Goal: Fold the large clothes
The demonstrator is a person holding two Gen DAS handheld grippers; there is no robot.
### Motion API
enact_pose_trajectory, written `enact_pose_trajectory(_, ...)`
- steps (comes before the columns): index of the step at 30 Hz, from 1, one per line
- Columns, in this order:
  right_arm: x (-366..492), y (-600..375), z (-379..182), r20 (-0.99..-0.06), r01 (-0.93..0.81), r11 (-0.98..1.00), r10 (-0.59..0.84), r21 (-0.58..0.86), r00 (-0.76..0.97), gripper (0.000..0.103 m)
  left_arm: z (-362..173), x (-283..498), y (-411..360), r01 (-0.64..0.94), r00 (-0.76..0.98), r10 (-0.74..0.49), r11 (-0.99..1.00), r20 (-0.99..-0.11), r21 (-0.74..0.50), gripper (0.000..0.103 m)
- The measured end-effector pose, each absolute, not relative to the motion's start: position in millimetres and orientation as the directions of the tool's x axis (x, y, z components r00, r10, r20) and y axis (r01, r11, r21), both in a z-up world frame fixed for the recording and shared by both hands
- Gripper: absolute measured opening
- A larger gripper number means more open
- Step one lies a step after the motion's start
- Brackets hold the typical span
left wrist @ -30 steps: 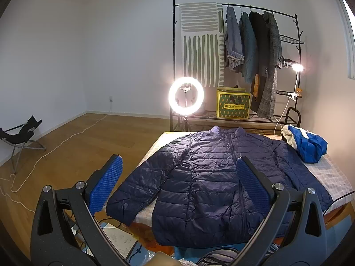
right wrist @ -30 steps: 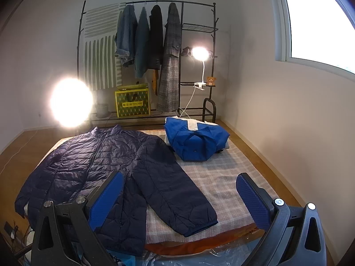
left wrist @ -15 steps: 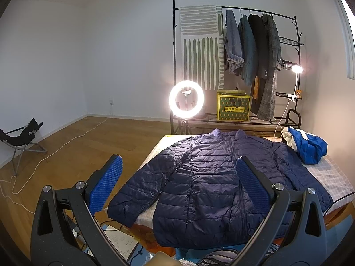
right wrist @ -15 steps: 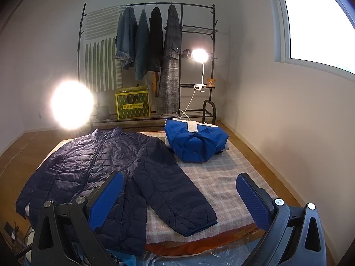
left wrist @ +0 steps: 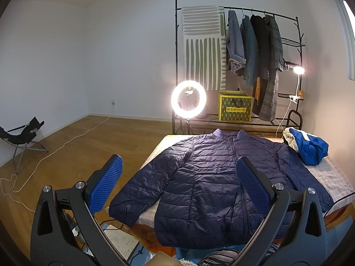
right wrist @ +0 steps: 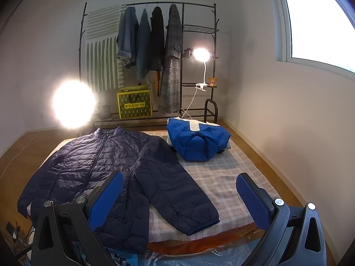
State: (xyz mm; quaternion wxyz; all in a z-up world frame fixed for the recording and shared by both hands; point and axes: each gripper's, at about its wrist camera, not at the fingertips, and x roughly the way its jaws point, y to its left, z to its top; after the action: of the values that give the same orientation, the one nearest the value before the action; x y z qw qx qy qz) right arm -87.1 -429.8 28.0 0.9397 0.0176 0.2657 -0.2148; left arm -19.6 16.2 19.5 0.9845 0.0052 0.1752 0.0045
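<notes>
- We see a navy quilted puffer jacket (left wrist: 213,177) lying flat and front-up on the checked bed cover (right wrist: 221,177), zipped, collar at the far end, both sleeves angled outward, hem hanging over the near edge.
- We see a bright blue jacket (right wrist: 197,141), folded, beside its shoulder.

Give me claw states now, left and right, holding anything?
Left claw: open, holding nothing, above the navy puffer jacket.
Right claw: open, holding nothing, above the jacket's sleeve.
</notes>
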Motion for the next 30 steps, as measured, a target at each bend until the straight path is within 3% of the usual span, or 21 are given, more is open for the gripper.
enact_pose_trajectory(30,-74,-419,21,-0.521,0.397,0.912,-0.390,-0.104,0.759,0.103,-1,-2,26,-0.041,0.926,0.043,0.999,-0.374,0.014,0.103)
